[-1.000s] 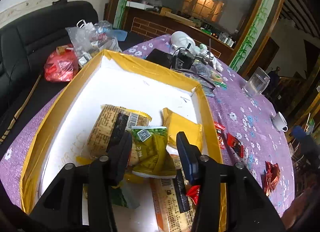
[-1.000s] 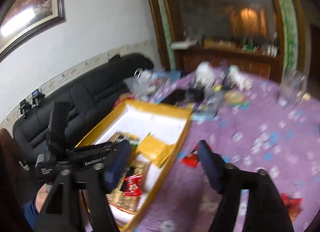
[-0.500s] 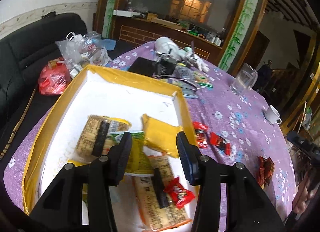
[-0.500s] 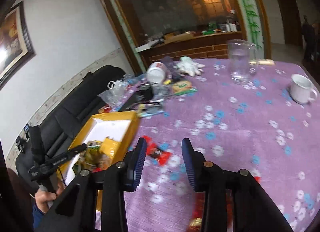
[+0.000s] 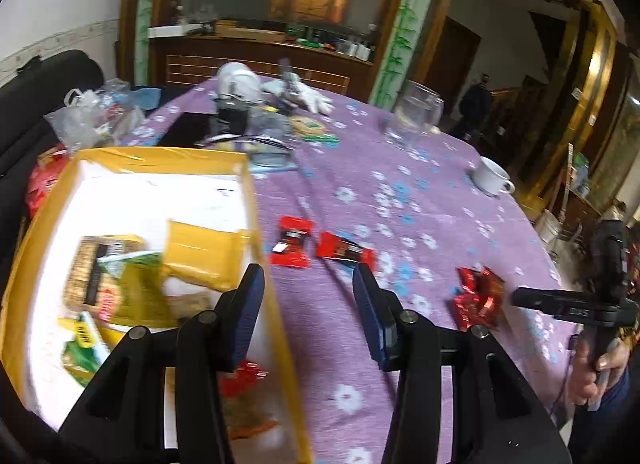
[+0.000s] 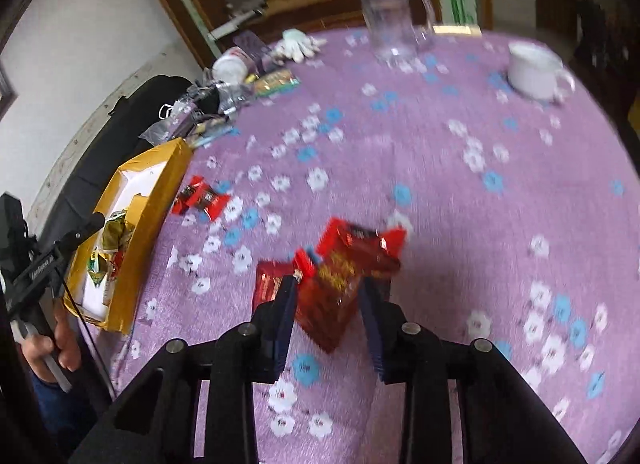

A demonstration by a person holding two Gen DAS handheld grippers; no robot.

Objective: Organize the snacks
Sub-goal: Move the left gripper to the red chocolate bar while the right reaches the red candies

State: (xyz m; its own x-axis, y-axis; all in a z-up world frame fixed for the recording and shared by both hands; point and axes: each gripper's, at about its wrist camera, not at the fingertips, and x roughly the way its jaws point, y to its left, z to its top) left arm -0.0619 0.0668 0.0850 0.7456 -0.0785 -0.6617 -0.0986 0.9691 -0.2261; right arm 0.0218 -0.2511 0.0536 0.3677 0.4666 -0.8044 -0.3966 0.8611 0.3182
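A yellow-rimmed white box [image 5: 160, 155] holds several snack packets, among them a yellow one [image 5: 204, 260] and a green one [image 5: 132, 292]. My left gripper [image 5: 308, 270] hovers open and empty over the box's right rim. Just beyond it, two red packets [image 5: 290, 242] [image 5: 344, 250] lie on the purple flowered tablecloth [image 5: 400, 199]. In the right wrist view a small pile of red packets [image 6: 352, 252] lies on the cloth. My right gripper [image 6: 328, 282] points down at the pile, jaws closing, and its pads touch both sides of one red snack packet [image 6: 326, 304].
A glass jug [image 5: 416, 115] and a white cup [image 5: 490, 179] stand on the far right of the table. Clutter with a white container [image 5: 238, 81] and gloves fills the far side. A black sofa [image 5: 40, 95] with plastic bags lies left of the box.
My left gripper slid right from above the box's middle to its right rim, still empty. My right gripper swung away from the box to the red pile and narrowed around a packet.
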